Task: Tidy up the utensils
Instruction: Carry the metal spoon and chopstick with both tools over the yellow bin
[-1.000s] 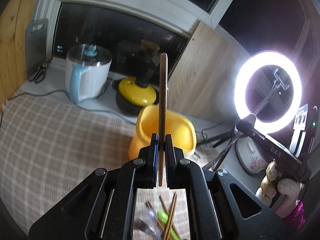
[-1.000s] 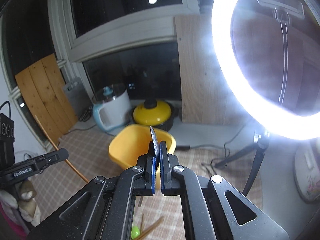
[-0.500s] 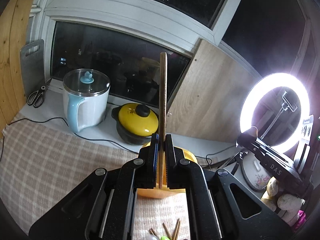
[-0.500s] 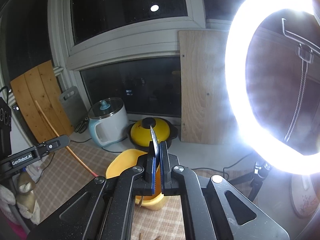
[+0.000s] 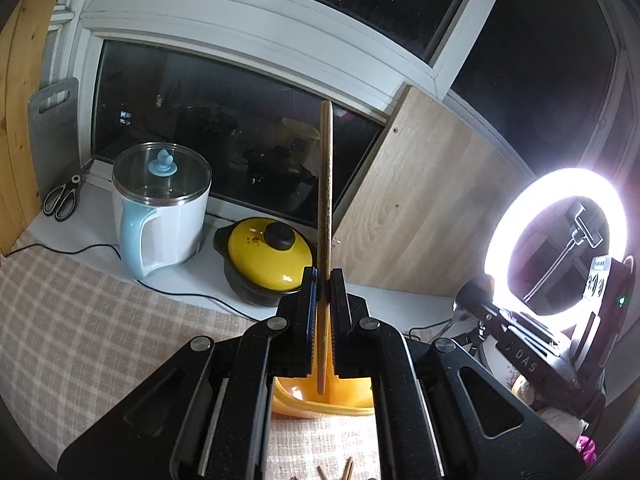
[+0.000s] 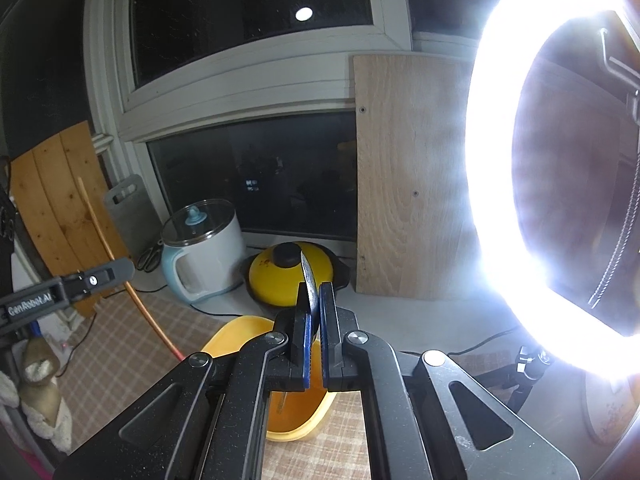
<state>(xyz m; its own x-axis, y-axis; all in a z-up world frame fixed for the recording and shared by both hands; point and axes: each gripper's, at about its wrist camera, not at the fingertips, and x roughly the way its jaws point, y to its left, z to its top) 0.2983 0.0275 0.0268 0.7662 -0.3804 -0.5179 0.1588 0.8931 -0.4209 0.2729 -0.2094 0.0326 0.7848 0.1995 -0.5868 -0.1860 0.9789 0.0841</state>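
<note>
One checked tablecloth (image 5: pixel 72 320) — dark window (image 5: pixel 208 128), glaring ring light (image 5: pixel 556 240), white sill (image 5: pixel 192 276)

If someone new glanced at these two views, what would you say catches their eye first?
The glaring white ring light fills the right side of the right wrist view. Next, the long wooden stick stands upright, clamped in the left gripper, while the right gripper pinches a thin metal utensil. Beneath both sits the yellow plastic tub on the checked tablecloth.
</note>
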